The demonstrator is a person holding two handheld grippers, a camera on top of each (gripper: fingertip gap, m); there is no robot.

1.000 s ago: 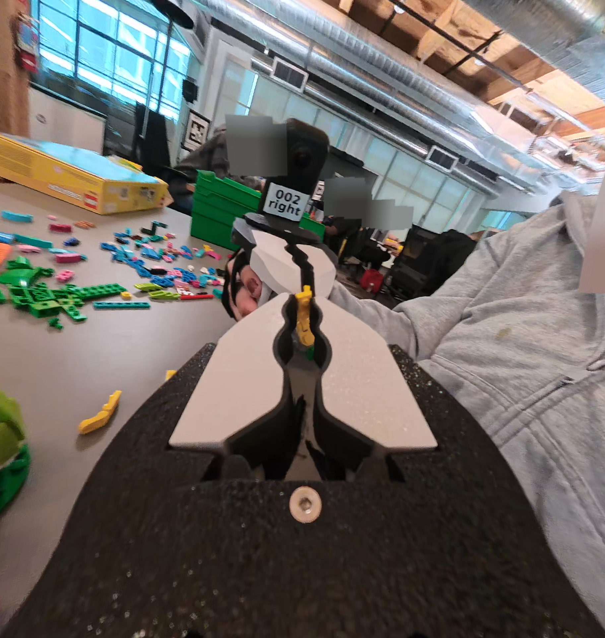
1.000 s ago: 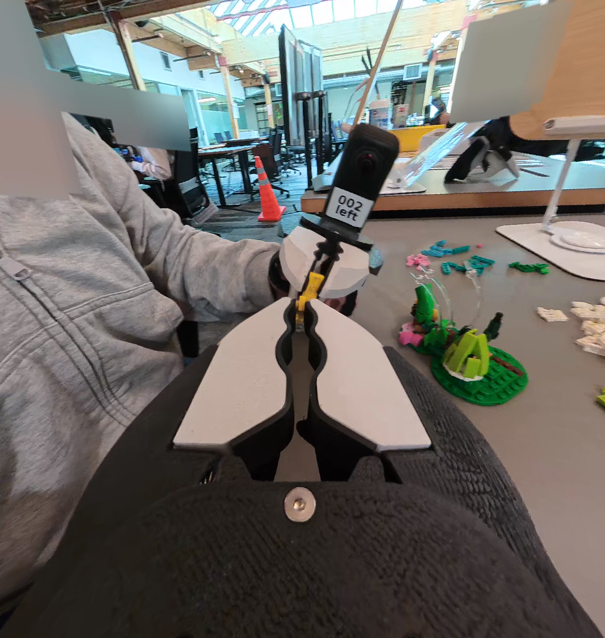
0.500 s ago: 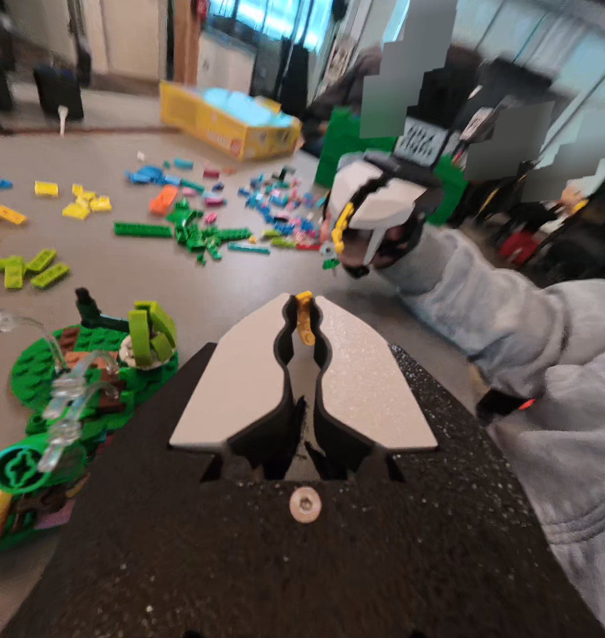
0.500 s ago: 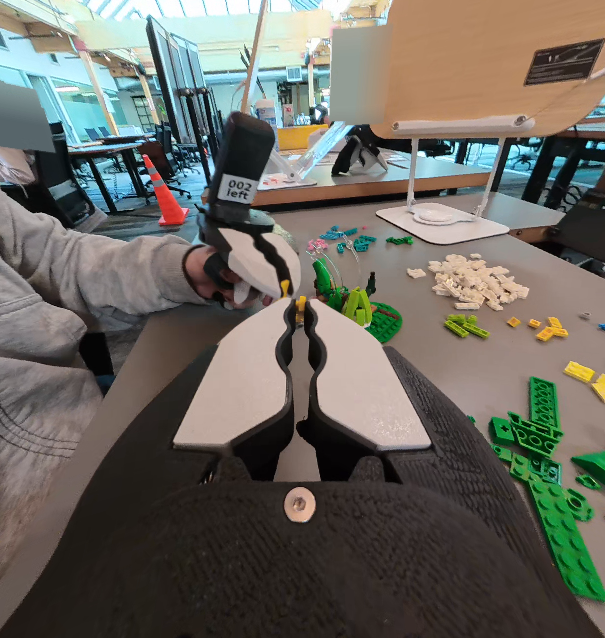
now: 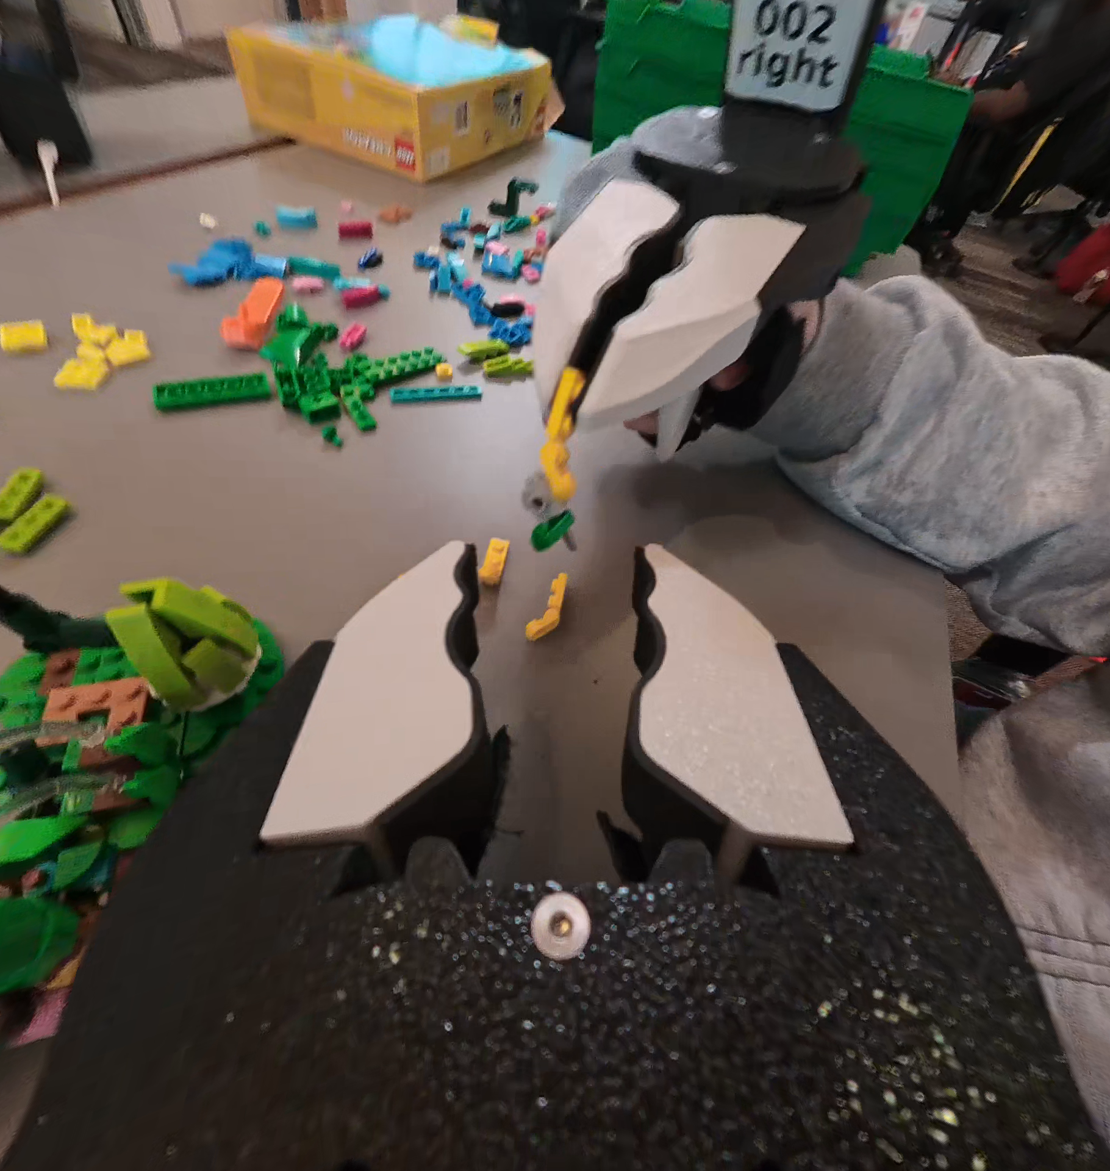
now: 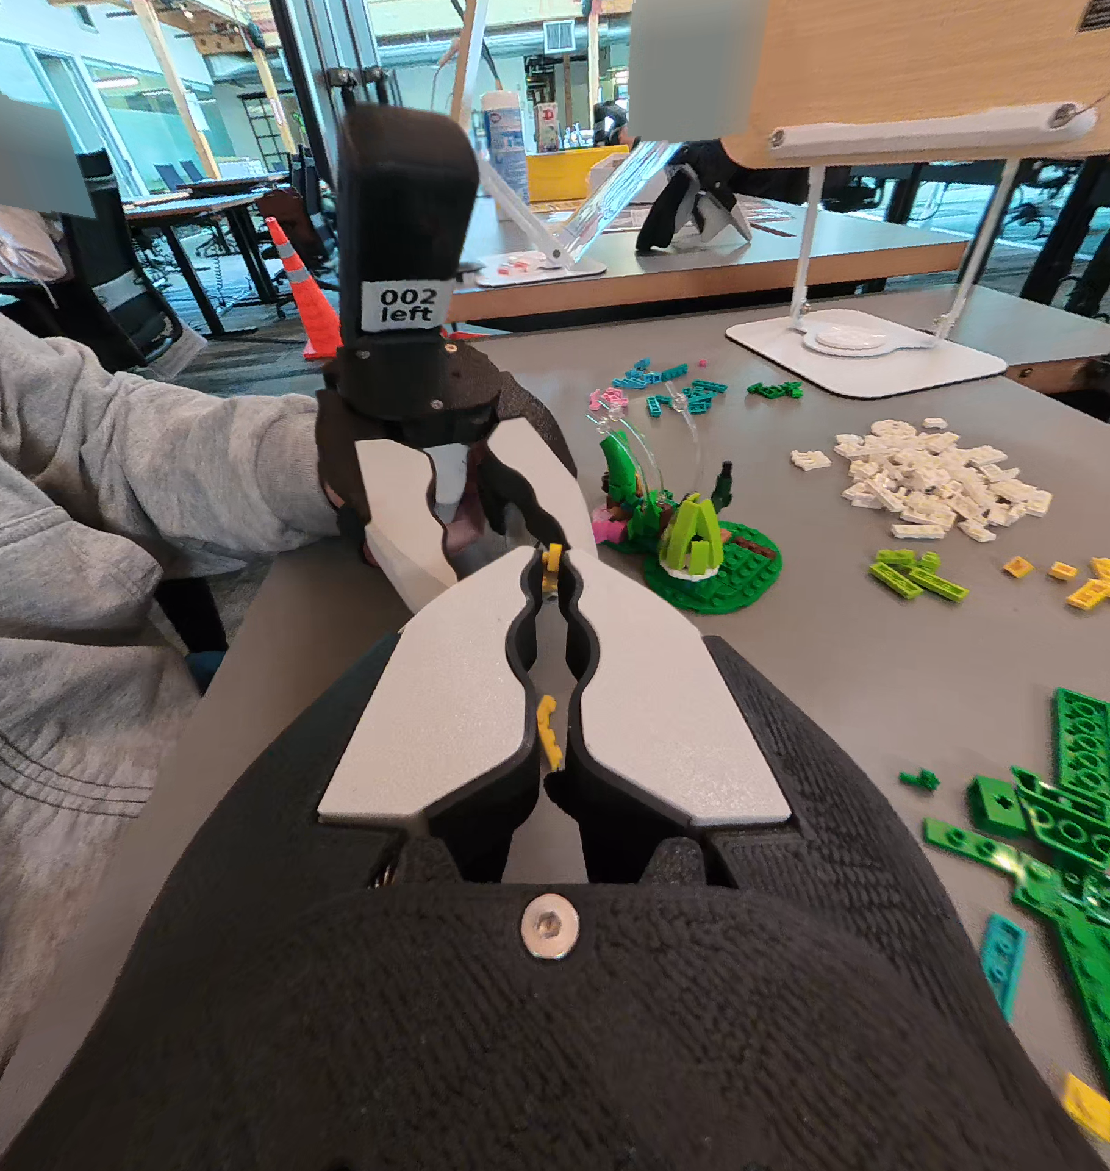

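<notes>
left claw (image 5: 555,557): jaws wide apart, nothing gripped; pads clear of everything, tips just above the table (image 5: 286,507)
between left tips: 2 loose yellow pieces on the table. One bracket-shaped (image 5: 547,608), mid-gap, touching neither pad. One small flat piece (image 5: 494,561), just beside the left-side tip; contact not clear
right claw (image 6: 551,561): jaws nearly closed, tips pinching a yellow chain (image 6: 551,564); pads on both sides of it
chain: seen from the left wrist as a short string of yellow links (image 5: 559,437) hanging out of the right claw's tips, a grey bit (image 5: 535,494) and a green leaf-like piece (image 5: 551,529) at the lower end. It hangs just ahead of the left tips, over the table
claws: 2, tips close together, facing each other
model (image 6: 698,545): 1 round green base with lime petals, brown plates and clear arcs; just right of the right claw's tips, left of the left claw
lime plates (image 6: 913,573): a few, right of the model
white pile (image 6: 939,478): too many to count, far right
green plates (image 5: 324,380): loose cluster ahead-left of the left claw
blue/pink bits (image 5: 470,279): scatter beyond that
box (image 5: 388,101): 1, yellow, far end of the table
sleeves: grey, one behind each claw
</notes>
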